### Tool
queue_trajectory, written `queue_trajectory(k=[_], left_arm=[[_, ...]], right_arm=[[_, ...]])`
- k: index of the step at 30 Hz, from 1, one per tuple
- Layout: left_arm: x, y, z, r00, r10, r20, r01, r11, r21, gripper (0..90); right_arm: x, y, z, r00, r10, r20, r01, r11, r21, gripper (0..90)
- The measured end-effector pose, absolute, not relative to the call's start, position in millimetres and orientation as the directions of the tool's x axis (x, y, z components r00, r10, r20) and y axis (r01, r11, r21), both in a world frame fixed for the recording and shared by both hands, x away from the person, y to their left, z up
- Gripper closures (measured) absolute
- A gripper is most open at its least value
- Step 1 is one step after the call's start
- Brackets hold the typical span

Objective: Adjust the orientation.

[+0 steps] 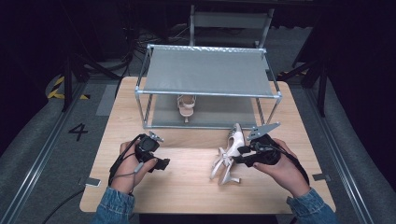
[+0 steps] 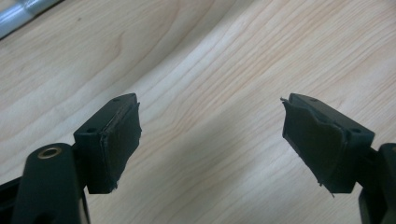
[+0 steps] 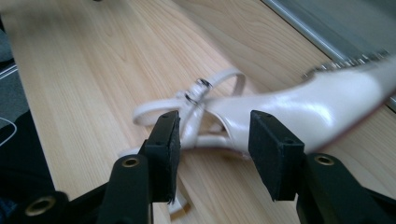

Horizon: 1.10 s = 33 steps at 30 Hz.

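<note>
Two tongs in hand over the wooden surface (image 1: 187,182). Right tongs (image 1: 243,157): jaws half spread and clasping a pale high-heeled sandal (image 1: 229,156) at its heel end; in the right gripper view the shoe's back and ankle straps sit between the two black pads (image 3: 163,144), though the blur there leaves the exact pressing of the pads hard to read. The sandal hangs off these tongs toward the left hand, its thin heel and strap loop down by the surface, its toe end pointing away toward the rack. Grey three-cornered plate on top of the right tongs, hand wrapped round the body, denim cuff behind.

Left tongs (image 1: 161,163): released, jaws wide apart, bare wood between them in the left gripper view, nothing touched. They lie well apart from the sandal, across a stretch of bare surface.

Beyond both tongs, at the far side of the surface: a metal-framed shoe rack (image 1: 208,70) with grey fabric shelves. On its lower shelf stands a second pale sandal (image 1: 186,106), upright, just left of the rack's middle
</note>
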State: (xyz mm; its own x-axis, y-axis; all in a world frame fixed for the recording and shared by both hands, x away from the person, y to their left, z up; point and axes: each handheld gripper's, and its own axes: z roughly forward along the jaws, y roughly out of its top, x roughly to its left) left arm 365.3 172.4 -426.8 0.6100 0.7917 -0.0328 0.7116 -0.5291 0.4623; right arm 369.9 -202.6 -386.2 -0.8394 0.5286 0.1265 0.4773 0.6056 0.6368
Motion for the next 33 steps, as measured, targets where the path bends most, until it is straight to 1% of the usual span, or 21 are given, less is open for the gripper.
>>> queue_trajectory(k=[1, 6, 10, 11, 13, 14, 15, 16, 17, 18, 20, 21, 24, 26, 33], left_arm=[[362.4, 175.6, -426.8, 0.609, 0.793, -0.018, 0.706, -0.532, 0.467, 20.1], [353.1, 185.2, -426.7, 0.601, 0.799, -0.02, 0.705, -0.519, 0.483, 19.7], [349.0, 190.7, -429.1, 0.584, 0.811, -0.026, 0.723, -0.506, 0.47, 19.7], [347.7, 194.6, -430.9, 0.583, 0.812, -0.022, 0.725, -0.507, 0.466, 19.7], [346.9, 195.6, -431.7, 0.579, 0.815, -0.024, 0.727, -0.502, 0.467, 19.7], [346.2, 196.7, -431.9, 0.577, 0.816, -0.024, 0.729, -0.502, 0.467, 19.7], [344.9, 198.6, -432.6, 0.573, 0.819, -0.028, 0.734, -0.497, 0.463, 19.7], [344.9, 198.6, -432.6, 0.573, 0.819, -0.028, 0.734, -0.497, 0.463, 19.7], [344.3, 199.3, -433.0, 0.569, 0.822, -0.03, 0.736, -0.493, 0.463, 19.7], [344.4, 200.2, -433.3, 0.572, 0.82, -0.029, 0.734, -0.495, 0.465, 19.7], [344.1, 200.9, -433.2, 0.562, 0.826, -0.031, 0.741, -0.486, 0.464, 19.8], [345.2, 201.7, -432.7, 0.567, 0.823, -0.021, 0.732, -0.492, 0.471, 20.0], [346.2, 200.1, -432.6, 0.565, 0.824, -0.033, 0.736, -0.485, 0.473, 20.1], [347.7, 199.6, -432.9, 0.577, 0.817, -0.025, 0.724, -0.497, 0.477, 20.1], [358.5, 189.9, -434.5, 0.6, 0.799, -0.029, 0.715, -0.52, 0.467, 20.1]], right_arm=[[370.9, -198.5, -386.5, -0.842, 0.525, 0.125, 0.475, 0.61, 0.635, 54.3], [378.3, -180.5, -391.1, -0.855, 0.503, 0.128, 0.461, 0.625, 0.63, 54.0], [382.3, -170.3, -396.4, -0.859, 0.497, 0.125, 0.458, 0.634, 0.623, 53.5], [385.1, -161.9, -403.0, -0.863, 0.494, 0.104, 0.448, 0.656, 0.607, 53.6], [386.1, -159.0, -405.8, -0.862, 0.497, 0.099, 0.449, 0.66, 0.602, 54.3], [387.2, -157.0, -408.0, -0.863, 0.497, 0.095, 0.448, 0.664, 0.599, 55.3], [388.7, -154.6, -410.4, -0.866, 0.494, 0.081, 0.44, 0.675, 0.592, 63.2], [388.8, -154.1, -410.4, -0.867, 0.496, 0.054, 0.428, 0.685, 0.589, 65.1], [388.8, -154.1, -410.4, -0.867, 0.496, 0.054, 0.428, 0.685, 0.589, 65.1], [388.7, -153.7, -410.2, -0.865, 0.499, 0.054, 0.431, 0.683, 0.589, 67.0], [387.7, -153.5, -408.6, -0.869, 0.491, 0.065, 0.431, 0.685, 0.587, 75.0], [386.8, -153.5, -407.7, -0.87, 0.489, 0.068, 0.431, 0.685, 0.588, 75.6], [384.0, -154.8, -404.3, -0.874, 0.483, 0.054, 0.417, 0.688, 0.595, 76.5], [380.8, -159.4, -398.8, -0.873, 0.486, 0.029, 0.401, 0.685, 0.609, 78.6], [371.6, -178.1, -388.1, -0.861, 0.508, 0.04, 0.412, 0.648, 0.641, 79.4]])
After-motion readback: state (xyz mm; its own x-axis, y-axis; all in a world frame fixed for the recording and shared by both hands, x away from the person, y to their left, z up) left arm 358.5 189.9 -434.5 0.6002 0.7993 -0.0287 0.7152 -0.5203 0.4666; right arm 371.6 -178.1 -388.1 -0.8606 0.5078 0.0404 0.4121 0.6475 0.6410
